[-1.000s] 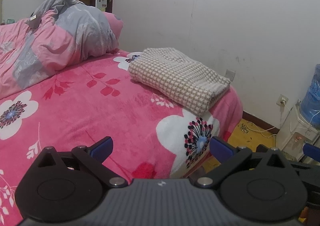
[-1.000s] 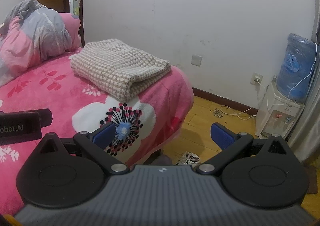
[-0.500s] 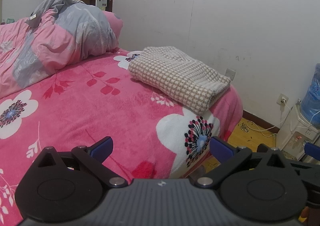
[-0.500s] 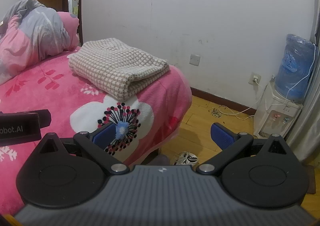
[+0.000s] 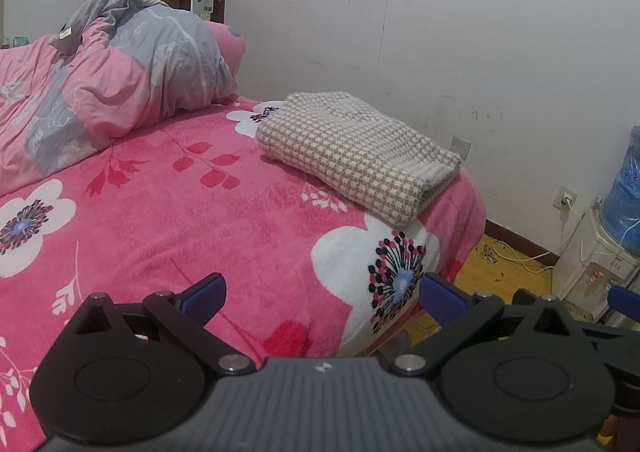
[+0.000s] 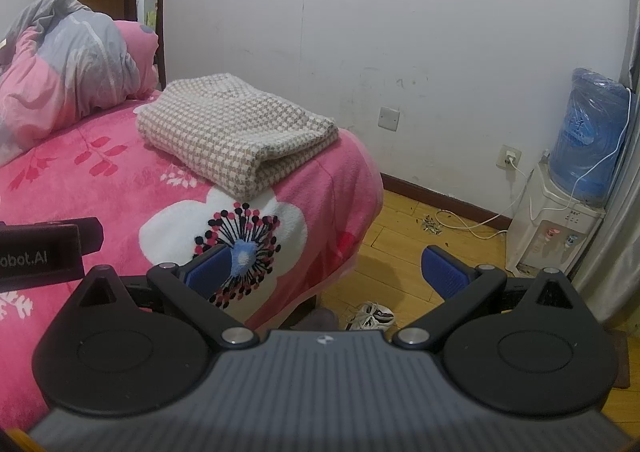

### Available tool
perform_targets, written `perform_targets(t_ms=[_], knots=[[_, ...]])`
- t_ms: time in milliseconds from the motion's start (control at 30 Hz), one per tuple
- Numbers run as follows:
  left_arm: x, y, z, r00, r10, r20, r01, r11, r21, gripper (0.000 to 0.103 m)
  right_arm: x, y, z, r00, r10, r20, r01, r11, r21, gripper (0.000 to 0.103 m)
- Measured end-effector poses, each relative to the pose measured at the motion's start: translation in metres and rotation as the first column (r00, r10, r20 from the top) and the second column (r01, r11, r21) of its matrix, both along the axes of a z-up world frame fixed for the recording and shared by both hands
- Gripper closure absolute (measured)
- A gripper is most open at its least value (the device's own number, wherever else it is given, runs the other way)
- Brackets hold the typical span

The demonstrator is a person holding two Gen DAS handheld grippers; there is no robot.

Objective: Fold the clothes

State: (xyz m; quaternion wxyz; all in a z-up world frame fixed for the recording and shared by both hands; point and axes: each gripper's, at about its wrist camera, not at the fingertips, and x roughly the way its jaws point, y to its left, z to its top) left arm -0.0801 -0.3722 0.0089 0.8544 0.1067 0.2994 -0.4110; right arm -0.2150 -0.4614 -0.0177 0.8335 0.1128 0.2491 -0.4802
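A beige and white checked knit garment (image 5: 356,150) lies folded in a thick rectangle near the far right corner of the pink flowered bed (image 5: 160,220). It also shows in the right wrist view (image 6: 236,132), on the bed (image 6: 100,188). My left gripper (image 5: 322,294) is open and empty, held low over the near part of the bed, well short of the garment. My right gripper (image 6: 330,270) is open and empty, over the bed's right edge and the floor. The left gripper's body (image 6: 44,248) shows at the left of the right wrist view.
A crumpled pink and grey quilt (image 5: 100,92) is piled at the bed's head. A white wall runs behind. A water dispenser with a blue bottle (image 6: 576,180) stands on the wooden floor at the right, with cables (image 6: 472,224). A shoe (image 6: 370,316) lies beside the bed.
Both views have shifted only slightly; the right gripper drifted a little toward the bed. The garment has not moved and both grippers stay open.
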Motion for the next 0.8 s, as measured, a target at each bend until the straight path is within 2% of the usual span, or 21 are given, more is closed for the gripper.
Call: perform_targets(t_ms=[800], knots=[[0.0002, -0.0013, 0.0005, 1.0, 0.007, 0.006, -0.007, 1.0, 0.002, 0.0, 0.0008, 0.0002, -0.0007, 1.0, 0.001, -0.007, -0.001, 1.0, 0.003, 0.001]])
